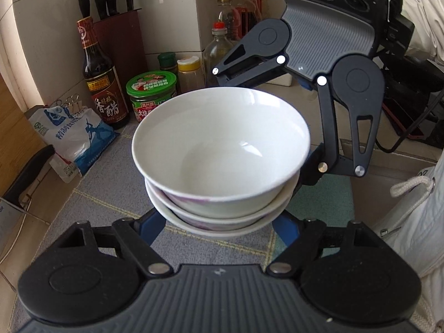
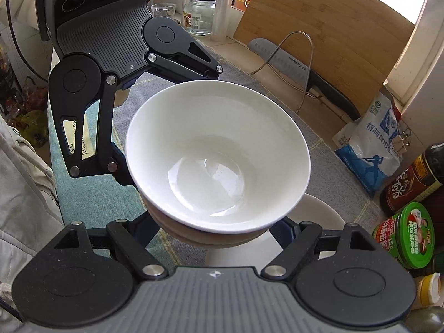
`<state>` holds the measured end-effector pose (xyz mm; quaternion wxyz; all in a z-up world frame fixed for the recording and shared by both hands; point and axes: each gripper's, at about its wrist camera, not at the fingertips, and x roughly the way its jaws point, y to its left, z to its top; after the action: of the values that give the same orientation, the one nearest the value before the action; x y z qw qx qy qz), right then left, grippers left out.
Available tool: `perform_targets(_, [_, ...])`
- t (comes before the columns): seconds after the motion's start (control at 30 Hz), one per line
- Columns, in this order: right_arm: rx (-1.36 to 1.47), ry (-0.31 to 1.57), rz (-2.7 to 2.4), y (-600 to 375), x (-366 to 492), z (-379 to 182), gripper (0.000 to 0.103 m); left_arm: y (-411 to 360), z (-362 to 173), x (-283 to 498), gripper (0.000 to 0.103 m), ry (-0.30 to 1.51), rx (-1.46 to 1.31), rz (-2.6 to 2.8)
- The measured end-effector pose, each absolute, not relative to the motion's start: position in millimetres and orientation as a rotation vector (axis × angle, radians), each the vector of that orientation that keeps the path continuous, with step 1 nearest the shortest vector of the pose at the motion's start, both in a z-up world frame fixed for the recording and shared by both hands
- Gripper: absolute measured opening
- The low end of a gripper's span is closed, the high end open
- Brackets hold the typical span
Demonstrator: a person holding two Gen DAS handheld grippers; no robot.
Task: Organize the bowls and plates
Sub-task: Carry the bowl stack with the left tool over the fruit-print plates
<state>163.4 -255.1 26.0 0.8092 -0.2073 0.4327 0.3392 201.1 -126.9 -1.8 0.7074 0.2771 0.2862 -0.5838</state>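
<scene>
A stack of three white bowls (image 1: 222, 138) hangs above the grey checked cloth (image 1: 111, 183); the lower two show purple marks on their sides. My left gripper (image 1: 219, 222) grips the stack low down, one blue finger (image 1: 151, 226) on each side. From the opposite side my right gripper (image 2: 216, 227) clamps the same bowl stack (image 2: 216, 152), its fingers (image 2: 285, 230) against the bottom bowls. Each gripper's body shows across the bowls in the other's view. A white plate (image 2: 322, 216) lies on the cloth below and beside the stack.
A vinegar bottle (image 1: 101, 83), a green-lidded jar (image 1: 151, 94), a salt bag (image 1: 75, 136) and a knife block (image 1: 116, 41) crowd the counter's corner. A cleaver (image 2: 291, 63), a wire rack and a bamboo board (image 2: 319, 36) stand by the window. A person's pale jacket (image 1: 416, 194) is near.
</scene>
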Motion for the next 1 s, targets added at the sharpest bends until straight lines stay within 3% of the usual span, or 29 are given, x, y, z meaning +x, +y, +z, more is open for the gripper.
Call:
perform_targets(0.5, [-0.432, 0.977, 0.627, -325.5, 174.6, 3.8, 0.088, -205.1, -29.0, 216.1, 0.083, 0.634, 0.640, -1.358])
perform_targets(1.0, [-0.413, 1.013, 0.635, -341.6, 182.8, -12.1, 0.088, -222.3, -40.1, 222.6, 0.082, 0.676, 0.637, -1.342])
